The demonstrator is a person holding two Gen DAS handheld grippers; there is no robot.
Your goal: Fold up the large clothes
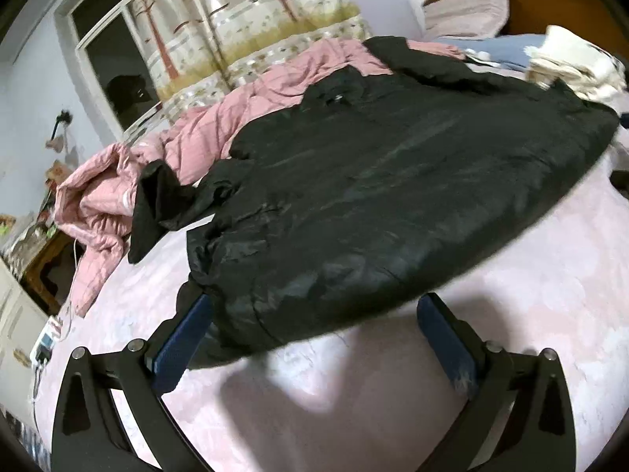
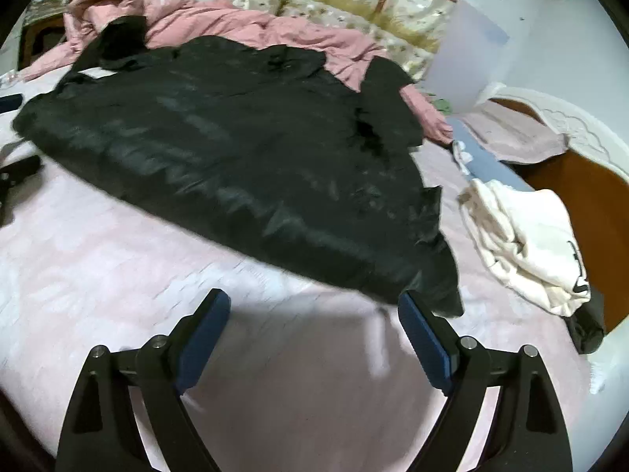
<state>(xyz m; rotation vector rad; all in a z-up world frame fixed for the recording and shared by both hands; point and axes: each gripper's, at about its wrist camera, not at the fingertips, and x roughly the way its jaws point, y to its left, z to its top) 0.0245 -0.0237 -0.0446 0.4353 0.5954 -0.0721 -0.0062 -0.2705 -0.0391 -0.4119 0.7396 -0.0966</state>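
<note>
Black coat (image 1: 393, 181) on bed, white garment (image 2: 526, 236) (right view clearer)

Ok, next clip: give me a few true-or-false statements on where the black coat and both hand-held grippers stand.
1. The black coat lies spread on the pink bedsheet. True.
2. The left hand-held gripper is clamped on the coat's hem. False: it is open, and the hem only lies between the fingers.
3. The right hand-held gripper is open and holds nothing. True.
4. A pink quilted garment lies beyond the coat. True.
5. The white garment lies on top of the coat. False: it lies beside it, near the headboard.
</note>
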